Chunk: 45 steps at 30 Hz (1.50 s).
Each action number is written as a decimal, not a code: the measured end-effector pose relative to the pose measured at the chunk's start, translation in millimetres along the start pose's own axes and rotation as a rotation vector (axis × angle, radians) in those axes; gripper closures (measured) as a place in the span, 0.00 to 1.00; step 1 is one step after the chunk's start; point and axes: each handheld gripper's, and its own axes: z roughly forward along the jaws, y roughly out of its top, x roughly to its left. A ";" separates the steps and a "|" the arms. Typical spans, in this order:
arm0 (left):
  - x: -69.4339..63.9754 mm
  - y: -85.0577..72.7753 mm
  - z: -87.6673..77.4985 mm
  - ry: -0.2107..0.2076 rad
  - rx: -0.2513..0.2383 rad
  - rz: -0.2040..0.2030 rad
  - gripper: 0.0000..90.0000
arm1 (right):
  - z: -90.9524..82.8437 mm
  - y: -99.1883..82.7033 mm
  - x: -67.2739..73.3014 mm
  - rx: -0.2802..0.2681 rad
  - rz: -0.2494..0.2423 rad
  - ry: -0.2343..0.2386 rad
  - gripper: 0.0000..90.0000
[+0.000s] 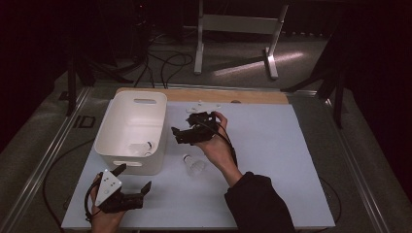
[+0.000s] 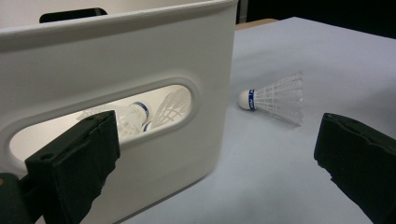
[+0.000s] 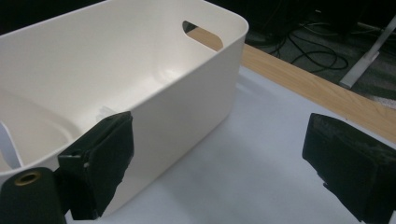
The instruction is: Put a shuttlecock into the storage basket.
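Nearest to us, at the table's front left corner, we hold the left gripper (image 1: 133, 178) low over the white sheet (image 1: 272, 160) — its jaws stand wide apart with nothing between them. In the left gripper view those jaws frame the near wall of the white bin (image 2: 140, 60), and through the handle slot we can make out shuttlecocks in the bin (image 2: 140, 112), their blue-banded corks just visible.

A little farther in, a loose shuttlecock (image 1: 193, 164) lies on its side on the sheet, just beside the bin's right near corner and apart from it; the left gripper view shows its cork pointing toward the bin wall.

Beyond that shuttlecock we hold the right gripper (image 1: 179, 127) above the sheet, close to the bin's right wall and pointing toward it. Its jaws are spread open and empty — the right gripper view shows the bin's wall and rim between and beside them.

At the far edge, the bare wooden tabletop (image 1: 252, 96) runs behind the sheet, with a few small white bits (image 1: 200, 103) on it that we cannot identify.
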 end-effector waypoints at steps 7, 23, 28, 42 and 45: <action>-0.1 0.2 -0.1 0.001 0.000 0.000 0.01 | -1.9 -8.6 -4.3 0.008 0.009 0.000 0.10; -0.3 -0.1 -0.1 0.002 0.001 0.000 0.01 | -9.9 -22.3 -11.7 0.010 0.031 0.005 0.10; -0.6 -0.1 -0.1 0.002 0.003 0.001 0.01 | -11.8 -26.5 -12.7 0.013 0.027 0.006 0.10; -0.7 -0.3 0.2 0.002 0.003 0.001 0.01 | -14.3 -45.7 -16.9 0.037 0.034 0.008 0.10; -0.7 -0.3 0.4 0.003 0.002 0.001 0.01 | -15.9 -51.9 -18.1 0.036 0.036 0.013 0.10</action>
